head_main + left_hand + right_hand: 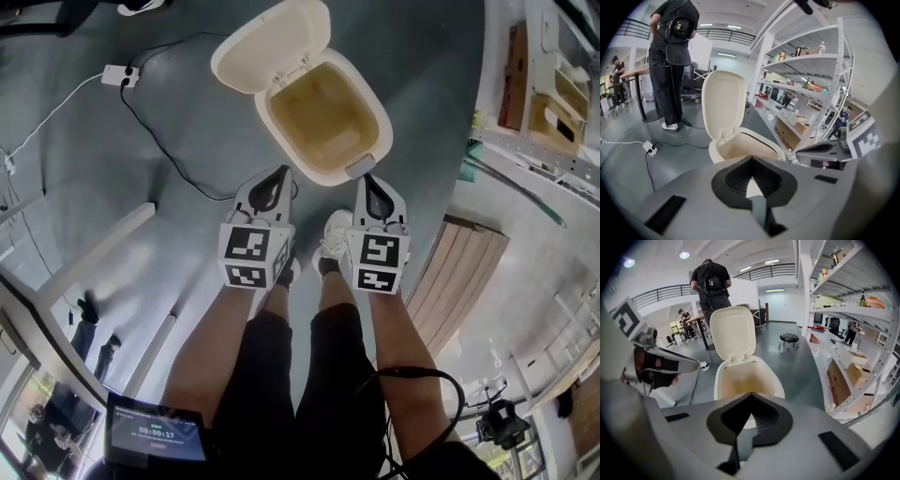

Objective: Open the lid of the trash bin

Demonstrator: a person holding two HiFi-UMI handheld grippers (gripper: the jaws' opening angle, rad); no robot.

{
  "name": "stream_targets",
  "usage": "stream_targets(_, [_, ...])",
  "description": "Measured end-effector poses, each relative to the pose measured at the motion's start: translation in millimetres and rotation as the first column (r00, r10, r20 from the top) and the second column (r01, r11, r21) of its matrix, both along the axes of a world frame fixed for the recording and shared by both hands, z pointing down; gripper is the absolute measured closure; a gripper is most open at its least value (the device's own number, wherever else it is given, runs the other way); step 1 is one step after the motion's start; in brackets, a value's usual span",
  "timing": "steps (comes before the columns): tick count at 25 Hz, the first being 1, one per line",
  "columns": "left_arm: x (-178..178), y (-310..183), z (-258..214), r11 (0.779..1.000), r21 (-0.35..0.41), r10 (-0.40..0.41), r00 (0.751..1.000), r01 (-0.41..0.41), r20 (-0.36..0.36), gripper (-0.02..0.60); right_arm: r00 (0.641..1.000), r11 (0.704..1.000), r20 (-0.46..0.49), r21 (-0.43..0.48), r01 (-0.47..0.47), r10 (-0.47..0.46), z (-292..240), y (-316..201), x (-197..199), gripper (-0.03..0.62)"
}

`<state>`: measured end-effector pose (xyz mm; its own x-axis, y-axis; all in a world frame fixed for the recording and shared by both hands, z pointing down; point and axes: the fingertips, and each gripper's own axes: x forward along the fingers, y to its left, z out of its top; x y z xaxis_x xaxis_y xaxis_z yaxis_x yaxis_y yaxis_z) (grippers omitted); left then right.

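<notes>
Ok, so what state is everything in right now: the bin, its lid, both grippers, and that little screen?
trash bin: upright on the floor, nothing visible inside.
lid: fully open, standing up at the hinge behind the rim.
left gripper: fingers shut, holding nothing, clear of the bin.
right gripper: fingers shut, holding nothing, near the bin's front edge.
screen: lit, showing a timer.

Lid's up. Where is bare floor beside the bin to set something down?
Bare floor lies right of the trash bin, toward the shelving, and left of it beyond the black cable. Crowded: the near side, where the left claw, right claw and the person's shoes sit.
</notes>
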<state>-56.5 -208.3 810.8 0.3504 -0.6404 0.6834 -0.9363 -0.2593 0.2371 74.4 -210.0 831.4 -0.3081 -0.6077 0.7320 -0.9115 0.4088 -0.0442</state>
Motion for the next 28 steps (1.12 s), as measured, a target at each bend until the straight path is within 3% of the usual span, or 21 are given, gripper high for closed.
stream_targets(9, [6.2, 13.6, -57.5, 1.000, 0.013, 0.018, 1.000, -0.017, -0.022, 0.584, 0.999, 0.995, 0.046, 0.092, -0.033, 0.028, -76.0, 7.5, -16.2, 0.597])
stream_targets(14, [8.2, 20.1, -93.8, 0.998, 0.036, 0.050, 0.999, -0.049, -0.006, 0.584, 0.997, 0.993, 0.057, 0.107, -0.048, 0.042, -112.1, 14.5, -18.3, 0.597])
stream_targets(21, [10.1, 12.0, -161.9, 0.998, 0.054, 0.028, 0.999, -0.027, -0.017, 0.584, 0.993, 0.988, 0.073, 0.118, -0.098, 0.090, -176.2, 16.5, -11.8, 0.597])
stream_targets(28, [20.5, 7.3, -234.2, 0.993, 0.105, 0.058, 0.998, -0.057, -0.009, 0.584, 0.995, 0.981, 0.084, 0.183, -0.066, 0.051, -254.1, 19.7, -18.1, 0.597])
